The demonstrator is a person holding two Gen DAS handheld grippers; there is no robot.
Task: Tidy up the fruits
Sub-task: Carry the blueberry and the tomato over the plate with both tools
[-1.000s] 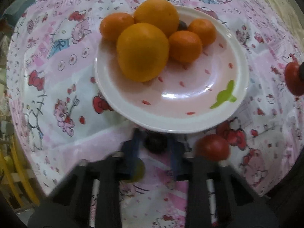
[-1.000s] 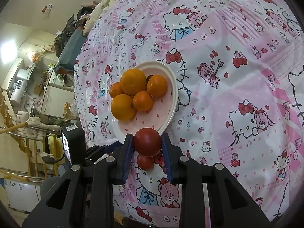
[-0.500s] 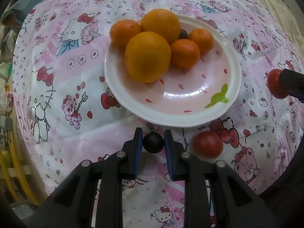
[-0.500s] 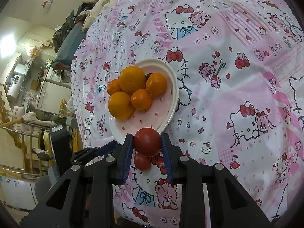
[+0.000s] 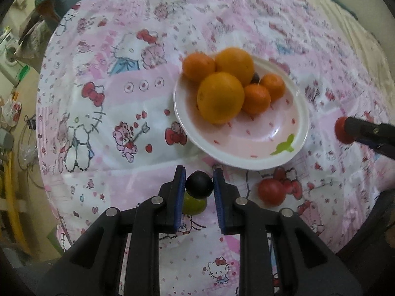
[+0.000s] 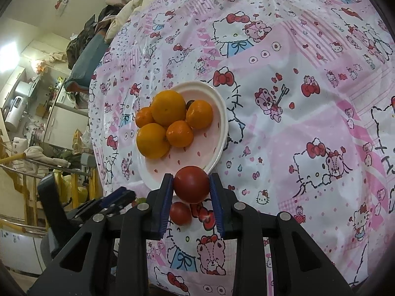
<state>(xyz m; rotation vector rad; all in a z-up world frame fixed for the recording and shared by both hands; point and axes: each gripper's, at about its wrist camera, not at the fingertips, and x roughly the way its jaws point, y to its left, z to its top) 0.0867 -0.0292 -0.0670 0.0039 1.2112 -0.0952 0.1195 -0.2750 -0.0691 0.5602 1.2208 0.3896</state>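
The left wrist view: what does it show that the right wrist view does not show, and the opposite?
Only the left wrist view shows the left claw shut on a small dark fruit, with a green fruit on the cloth under it.

Only the right wrist view shows the room beside the table, with a white cabinet.

Both show the white plate with five orange fruits and one small dark fruit, the red fruit held in the right claw, and another red fruit lying on the pink tablecloth.

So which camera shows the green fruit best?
The left wrist view. The green fruit lies on the cloth just below the dark fruit held in the left gripper, partly hidden by it. In the right wrist view only a sliver shows.
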